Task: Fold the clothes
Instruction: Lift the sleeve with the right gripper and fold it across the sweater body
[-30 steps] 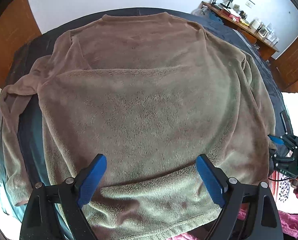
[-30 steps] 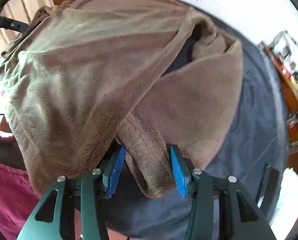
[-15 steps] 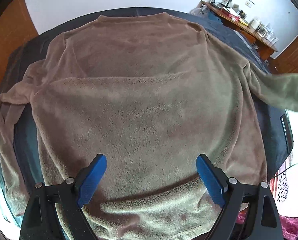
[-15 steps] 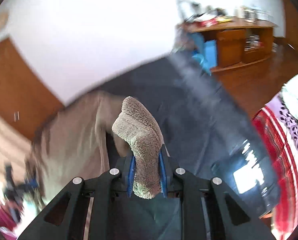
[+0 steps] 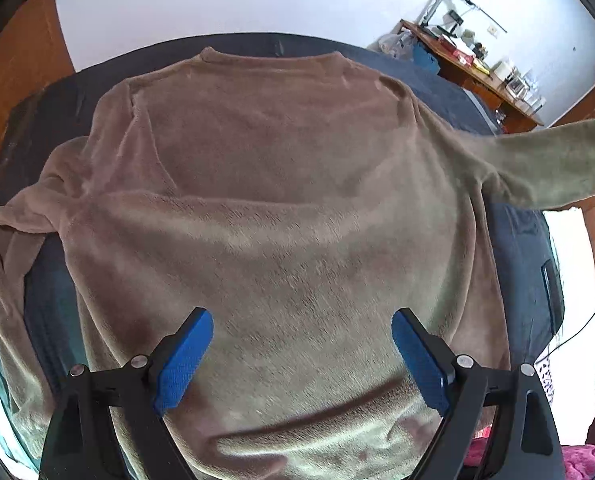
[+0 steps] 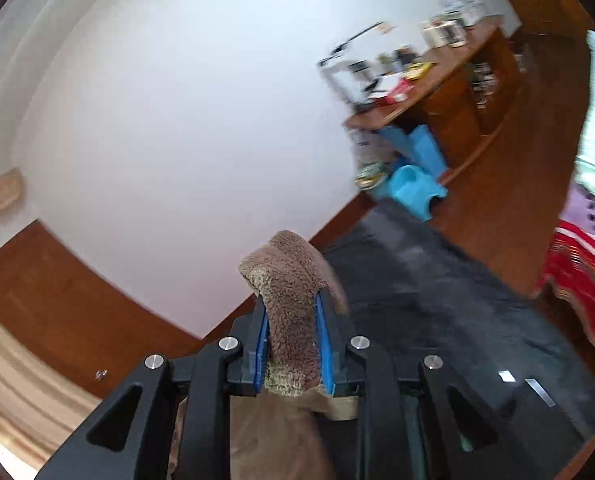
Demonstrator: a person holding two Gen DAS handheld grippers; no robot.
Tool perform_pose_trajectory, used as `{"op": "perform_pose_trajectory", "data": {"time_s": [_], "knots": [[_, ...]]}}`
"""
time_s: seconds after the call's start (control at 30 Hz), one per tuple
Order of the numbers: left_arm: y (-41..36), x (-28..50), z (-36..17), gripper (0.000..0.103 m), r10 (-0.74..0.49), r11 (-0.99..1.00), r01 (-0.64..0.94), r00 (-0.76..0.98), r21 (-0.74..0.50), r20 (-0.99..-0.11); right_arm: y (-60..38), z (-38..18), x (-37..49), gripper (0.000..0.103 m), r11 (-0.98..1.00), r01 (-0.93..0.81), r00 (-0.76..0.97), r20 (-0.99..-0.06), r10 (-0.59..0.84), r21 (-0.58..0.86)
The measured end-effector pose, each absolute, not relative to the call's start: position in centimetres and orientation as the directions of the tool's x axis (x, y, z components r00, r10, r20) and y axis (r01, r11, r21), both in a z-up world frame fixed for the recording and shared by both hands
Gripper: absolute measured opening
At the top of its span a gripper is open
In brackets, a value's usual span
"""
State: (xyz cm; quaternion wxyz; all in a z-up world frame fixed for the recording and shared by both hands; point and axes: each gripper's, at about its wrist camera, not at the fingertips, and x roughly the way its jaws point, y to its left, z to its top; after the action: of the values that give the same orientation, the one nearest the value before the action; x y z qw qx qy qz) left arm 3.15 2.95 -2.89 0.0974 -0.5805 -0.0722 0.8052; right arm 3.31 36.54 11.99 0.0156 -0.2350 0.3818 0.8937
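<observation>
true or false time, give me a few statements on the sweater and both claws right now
1. The right claw is shut on the sweater sleeve. True.
2. The left claw grips the sweater hem. False: it is open above the brown sweater, holding nothing.
3. The sweater lies on a dark surface. True.
4. The sweater is bright red. False: it is brown.
5. One sleeve stretches out to the side, off the dark surface. True.
</observation>
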Motion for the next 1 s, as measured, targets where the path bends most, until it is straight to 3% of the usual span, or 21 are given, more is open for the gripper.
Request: {"op": "perform_pose_trajectory", "data": {"time_s": [0.23, 0.37, 0.53, 0.73, 0.8, 0.93, 1.0], "knots": [[-0.6, 2.0, -2.7, 0.093, 0.25, -0.967, -0.035, -0.328, -0.253, -0.911, 25.9, 13.1, -4.0, 0.023, -0.717, 0.014, -0.858, -0.36, -0.367, 0.697], [-2.9, 1.1, -2.8, 0.093, 0.252, -0.963, 0.005, -0.341, -0.269, -0.906, 18.6, 11.7, -8.5, 0.023, -0.718, 0.111, -0.795, -0.372, -0.479, 0.687], [-5.5, -0.1, -3.1, 0.093, 0.254, -0.956, 0.045, -0.361, -0.289, -0.897, 10.3, 7.8, -13.7, 0.023, -0.708, 0.185, -0.691, -0.422, -0.587, 0.682], [-8.0, -1.9, -4.1, 0.093, 0.278, -0.937, 0.098, -0.369, -0.334, -0.887, 0.9, 0.7, -17.3, 0.024, -0.726, 0.265, -0.508, -0.548, -0.665, 0.635], [-8.2, -2.6, -4.7, 0.093, 0.312, -0.921, 0.112, -0.362, -0.373, -0.878, -1.4, -2.0, -17.9, 0.029, -0.734, 0.287, -0.442, -0.594, -0.672, 0.616], [-8.6, -3.9, -6.0, 0.093, 0.38, -0.882, 0.141, -0.349, -0.449, -0.857, -3.0, -6.3, -18.0, 0.067, -0.767, 0.299, -0.373, -0.67, -0.642, 0.568], [-8.9, -4.6, -6.7, 0.093, 0.413, -0.861, 0.155, -0.343, -0.485, -0.843, -2.0, -7.2, -17.9, 0.075, -0.767, 0.296, -0.372, -0.671, -0.641, 0.569]]}}
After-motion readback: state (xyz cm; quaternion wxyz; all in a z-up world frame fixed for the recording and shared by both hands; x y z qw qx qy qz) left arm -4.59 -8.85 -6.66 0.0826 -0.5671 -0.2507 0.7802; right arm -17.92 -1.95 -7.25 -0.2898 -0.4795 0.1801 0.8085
